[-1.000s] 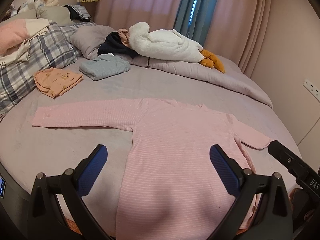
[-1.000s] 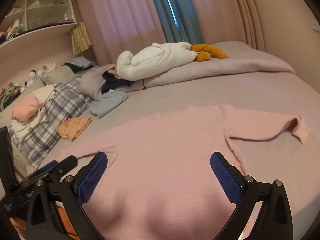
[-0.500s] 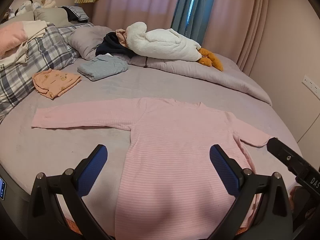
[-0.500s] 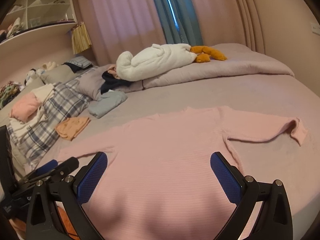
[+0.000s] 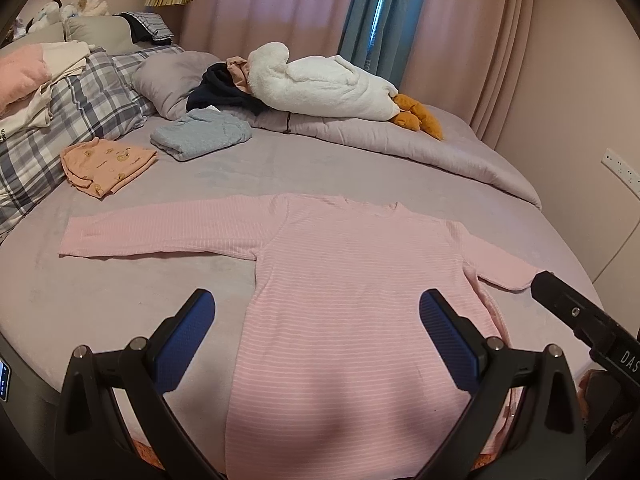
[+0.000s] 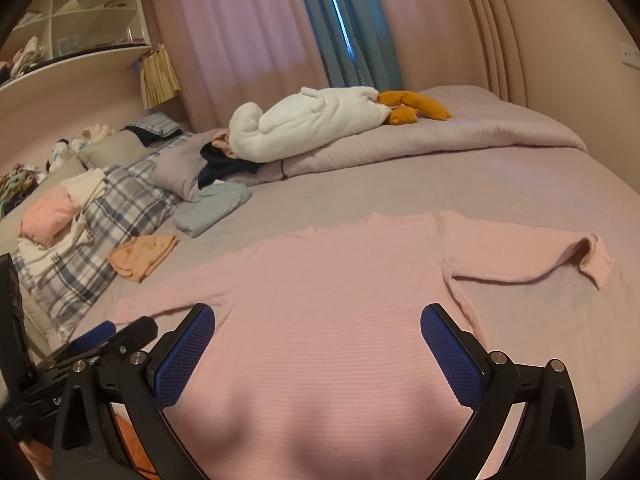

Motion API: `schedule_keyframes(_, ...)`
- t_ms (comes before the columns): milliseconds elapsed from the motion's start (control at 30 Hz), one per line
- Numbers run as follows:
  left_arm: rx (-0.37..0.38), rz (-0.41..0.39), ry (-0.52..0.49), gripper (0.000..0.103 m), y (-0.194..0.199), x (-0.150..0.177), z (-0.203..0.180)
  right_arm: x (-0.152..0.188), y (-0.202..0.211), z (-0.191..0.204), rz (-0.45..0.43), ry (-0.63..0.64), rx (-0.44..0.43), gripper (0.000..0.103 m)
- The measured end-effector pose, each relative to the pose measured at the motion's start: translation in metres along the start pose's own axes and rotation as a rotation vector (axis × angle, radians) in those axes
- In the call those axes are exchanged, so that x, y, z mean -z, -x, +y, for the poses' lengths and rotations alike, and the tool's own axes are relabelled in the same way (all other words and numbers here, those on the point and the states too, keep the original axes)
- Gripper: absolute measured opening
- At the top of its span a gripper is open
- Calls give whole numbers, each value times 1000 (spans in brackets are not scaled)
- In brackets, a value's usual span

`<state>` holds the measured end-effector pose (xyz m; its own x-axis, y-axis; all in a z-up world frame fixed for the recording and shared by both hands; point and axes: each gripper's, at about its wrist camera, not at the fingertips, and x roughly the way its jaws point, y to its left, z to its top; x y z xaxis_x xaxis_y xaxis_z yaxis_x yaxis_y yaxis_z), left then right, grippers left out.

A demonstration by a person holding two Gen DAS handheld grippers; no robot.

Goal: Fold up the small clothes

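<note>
Barely anything has shifted: in the left wrist view the left gripper (image 5: 316, 320) hangs spread wide and empty, slightly farther back over the pink top (image 5: 352, 304) lying flat mid-frame. From the right wrist view, the right gripper (image 6: 318, 336) likewise gapes above it, its sleeve cuff (image 6: 596, 260) still curled at right, so folding has not begun.

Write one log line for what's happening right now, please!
pink top: flat on bed, unfolded | left gripper: open, empty | right gripper: open, empty
</note>
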<state>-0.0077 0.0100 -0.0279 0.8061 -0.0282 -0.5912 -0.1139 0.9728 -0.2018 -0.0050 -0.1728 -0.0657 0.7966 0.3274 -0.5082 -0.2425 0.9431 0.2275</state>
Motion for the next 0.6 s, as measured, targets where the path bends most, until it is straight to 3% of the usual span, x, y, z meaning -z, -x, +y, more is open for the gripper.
schedule_keyframes(600,21,-22,13,102,4,-7,-1,-7,0,-5,-29,-17,-4,102)
